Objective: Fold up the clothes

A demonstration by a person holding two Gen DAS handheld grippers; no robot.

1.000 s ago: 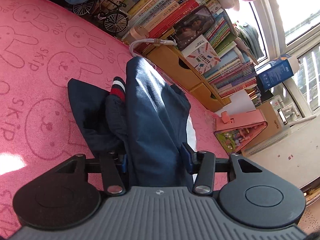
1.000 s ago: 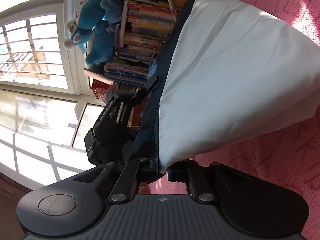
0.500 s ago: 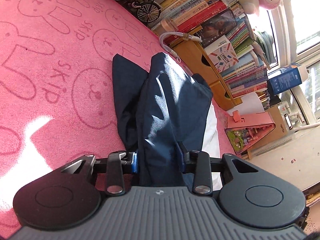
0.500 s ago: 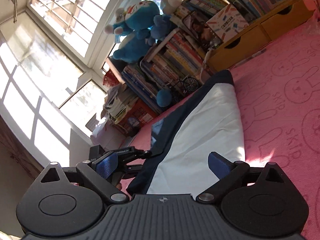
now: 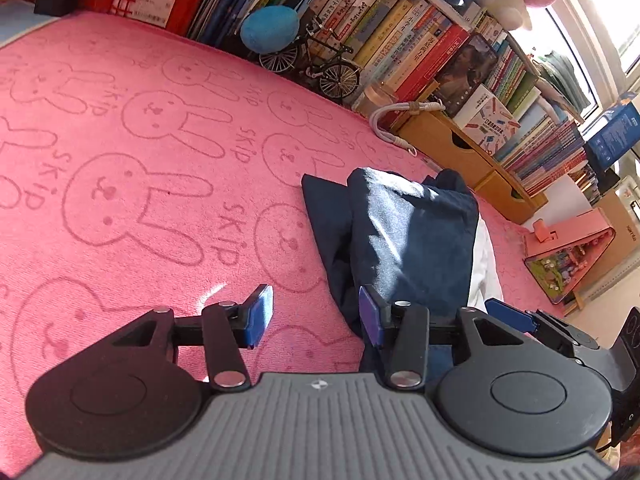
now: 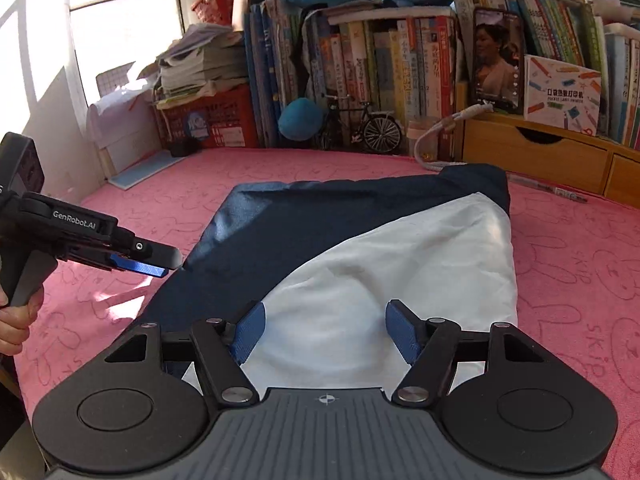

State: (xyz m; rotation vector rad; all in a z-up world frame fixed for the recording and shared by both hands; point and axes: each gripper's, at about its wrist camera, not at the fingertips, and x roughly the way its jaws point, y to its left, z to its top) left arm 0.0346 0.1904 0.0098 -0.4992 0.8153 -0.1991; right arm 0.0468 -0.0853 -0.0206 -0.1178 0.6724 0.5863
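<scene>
1. Presently, item one: garment (image 6: 360, 264), navy and white, lay flat on the pink rabbit-print blanket (image 5: 140, 160), doubled over itself into a rough rectangle, with its far corner near the wooden drawer unit (image 6: 532, 152).
2. My left gripper (image 5: 316, 316) stood with fingers wide apart and nothing between them; its right pad (image 5: 368, 316) sat just at the garment's near navy edge, whether touching it I could not tell.
3. My right gripper (image 6: 326, 334) likewise stood wide and held nothing, hovering over the white panel.
4. Progress, as I judged it: at least one fold lay in place, the navy layer over the white. The bundle was still loose and puffy along the left side.
5. Remaining: whether a further fold was wanted, or this was the finished packet just let go, the views did not settle.
</scene>
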